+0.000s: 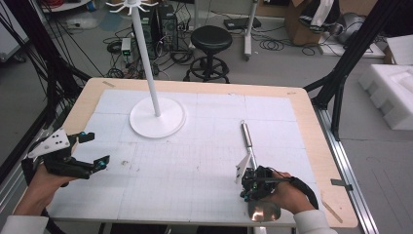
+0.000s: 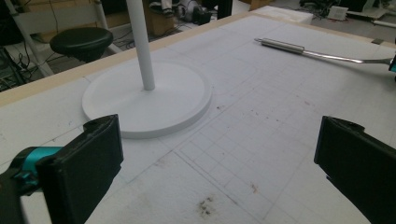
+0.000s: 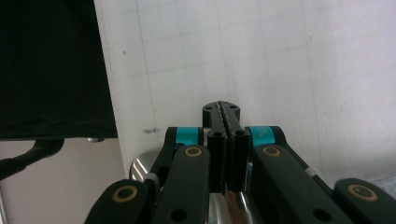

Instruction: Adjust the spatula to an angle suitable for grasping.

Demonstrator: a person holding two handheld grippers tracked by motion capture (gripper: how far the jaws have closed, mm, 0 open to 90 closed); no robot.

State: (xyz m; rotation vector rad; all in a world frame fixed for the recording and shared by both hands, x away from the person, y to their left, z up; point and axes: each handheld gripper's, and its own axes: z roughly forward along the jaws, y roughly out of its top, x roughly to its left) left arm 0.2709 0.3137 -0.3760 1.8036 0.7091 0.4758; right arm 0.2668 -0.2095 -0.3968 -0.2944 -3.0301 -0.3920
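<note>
A metal ladle (image 1: 248, 136) lies on the white gridded mat, its thick handle pointing away and its shiny bowl (image 1: 263, 210) at the table's front edge. My right gripper (image 1: 253, 184) sits over the thin stem just above the bowl, pointing down. In the right gripper view its jaws (image 3: 226, 115) are pressed together with bright metal (image 3: 140, 169) under them, so they look shut on the stem. My left gripper (image 1: 97, 148) hovers at the left side of the mat, open and holding nothing (image 2: 219, 154). The ladle's handle (image 2: 280, 45) shows far off in the left gripper view.
A white stand with a round base (image 1: 157, 119) and a tall pole rises at the mat's back left (image 2: 144, 100). A black stool (image 1: 210, 39) and cables are on the floor behind the table. White foam blocks (image 1: 394, 95) lie to the right.
</note>
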